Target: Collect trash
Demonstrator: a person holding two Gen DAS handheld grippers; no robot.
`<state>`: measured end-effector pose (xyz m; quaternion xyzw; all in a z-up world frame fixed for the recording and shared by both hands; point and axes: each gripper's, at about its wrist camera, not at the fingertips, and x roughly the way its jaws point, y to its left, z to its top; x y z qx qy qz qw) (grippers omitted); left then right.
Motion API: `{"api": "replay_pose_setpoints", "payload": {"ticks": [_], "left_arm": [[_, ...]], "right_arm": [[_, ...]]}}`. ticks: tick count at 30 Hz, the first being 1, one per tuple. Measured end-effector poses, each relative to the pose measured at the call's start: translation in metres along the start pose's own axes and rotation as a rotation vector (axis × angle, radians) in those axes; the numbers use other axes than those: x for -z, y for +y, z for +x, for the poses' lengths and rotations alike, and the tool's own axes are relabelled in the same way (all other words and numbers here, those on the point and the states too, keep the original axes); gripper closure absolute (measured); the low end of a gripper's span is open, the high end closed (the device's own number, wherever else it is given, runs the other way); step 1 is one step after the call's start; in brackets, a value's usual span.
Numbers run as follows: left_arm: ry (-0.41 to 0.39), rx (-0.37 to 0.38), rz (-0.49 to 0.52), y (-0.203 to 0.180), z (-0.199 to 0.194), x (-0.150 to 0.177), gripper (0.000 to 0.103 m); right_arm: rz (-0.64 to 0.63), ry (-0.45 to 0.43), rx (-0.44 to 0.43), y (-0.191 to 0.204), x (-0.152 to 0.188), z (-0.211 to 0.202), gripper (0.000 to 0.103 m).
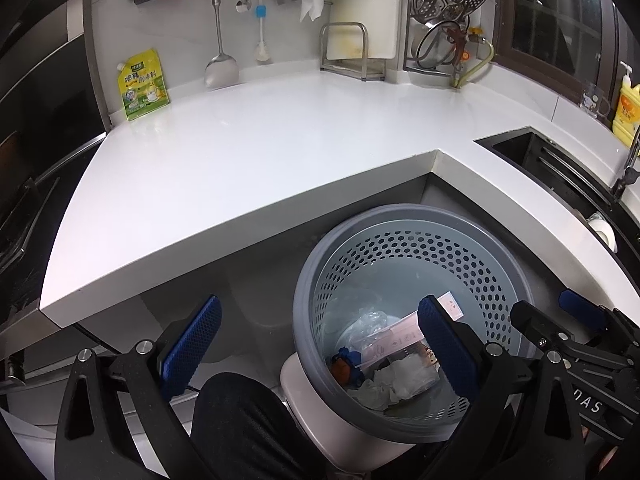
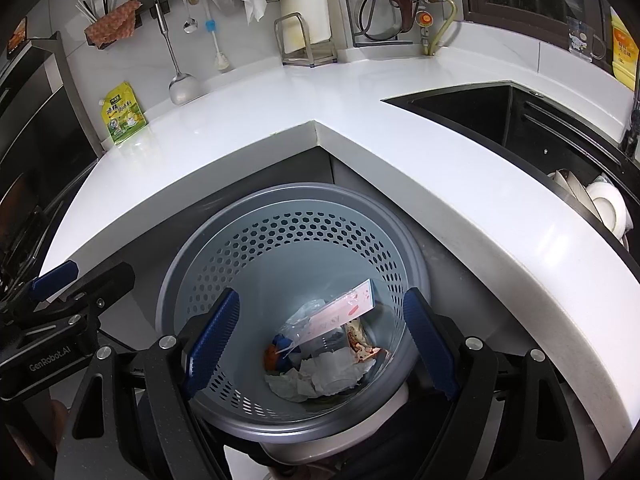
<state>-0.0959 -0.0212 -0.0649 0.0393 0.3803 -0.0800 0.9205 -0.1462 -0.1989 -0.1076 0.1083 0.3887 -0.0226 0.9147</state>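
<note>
The glossy white L-shaped counter (image 2: pixel 248 128) wraps around its inner corner, and below that corner stands the round grey perforated plastic waste bin (image 2: pixel 296 236), with the black sink (image 2: pixel 480 116) at about two o'clock from it. At the bin's bottom lies the trash: a pink paper packet (image 2: pixel 344 308) over crumpled white tissues (image 2: pixel 332 374). The left hand-held gripper (image 1: pixel 320 348) and the right hand-held gripper (image 2: pixel 320 344) both hang spread wide above the bin, each gripping nothing.
</note>
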Motion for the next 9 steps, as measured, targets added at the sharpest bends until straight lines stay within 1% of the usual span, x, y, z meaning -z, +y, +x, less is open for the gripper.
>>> {"api": "replay_pose_setpoints", "payload": {"ticks": [9], "left_arm": [[0.024,-0.008,-0.004,0.0012,0.0076,0.0001,0.006]], "right_arm": [[0.011,0.002,0.003,-0.0039,-0.0002,0.0019,0.023]]}}
